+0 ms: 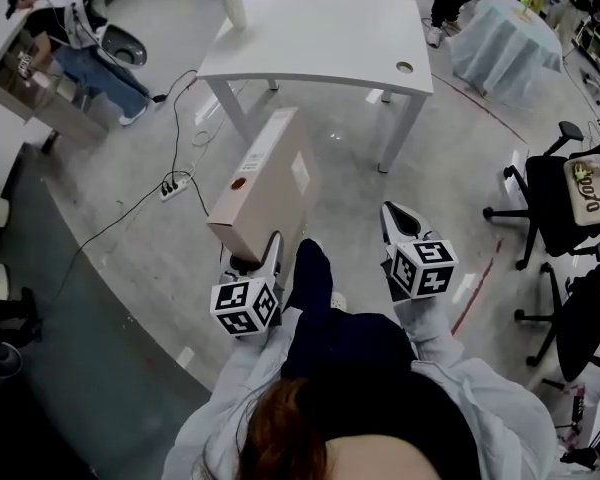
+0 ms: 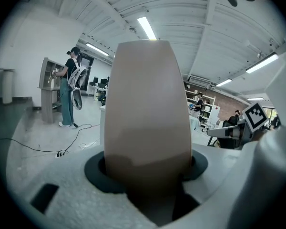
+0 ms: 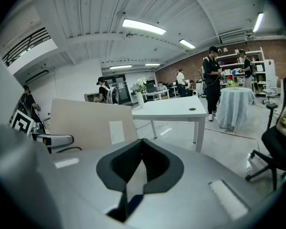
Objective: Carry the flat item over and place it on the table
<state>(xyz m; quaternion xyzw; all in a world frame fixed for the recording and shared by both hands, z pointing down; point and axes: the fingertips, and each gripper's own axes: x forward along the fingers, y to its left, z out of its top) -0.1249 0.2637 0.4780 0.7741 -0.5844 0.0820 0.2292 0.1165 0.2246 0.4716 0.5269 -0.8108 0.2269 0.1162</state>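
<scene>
Closest in, my left gripper (image 1: 257, 260) clamps the lower end of the flat beige box (image 1: 270, 178), which tilts up and away from me above the grey floor (image 1: 180, 268). Beside it, my right gripper (image 1: 396, 214) carries nothing, its jaws drawn together. Ahead stands the white table (image 1: 320, 43), well apart from the box. Black office chairs (image 1: 555, 203) sit at right; a person (image 1: 80, 38) works far left.

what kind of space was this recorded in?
Probably an open-plan lab or workshop-style office. It has a bare concrete floor with a power strip and cable trailing across it. There is also a white table, rolling office chairs, and an exposed ceiling with strip lights.
</scene>
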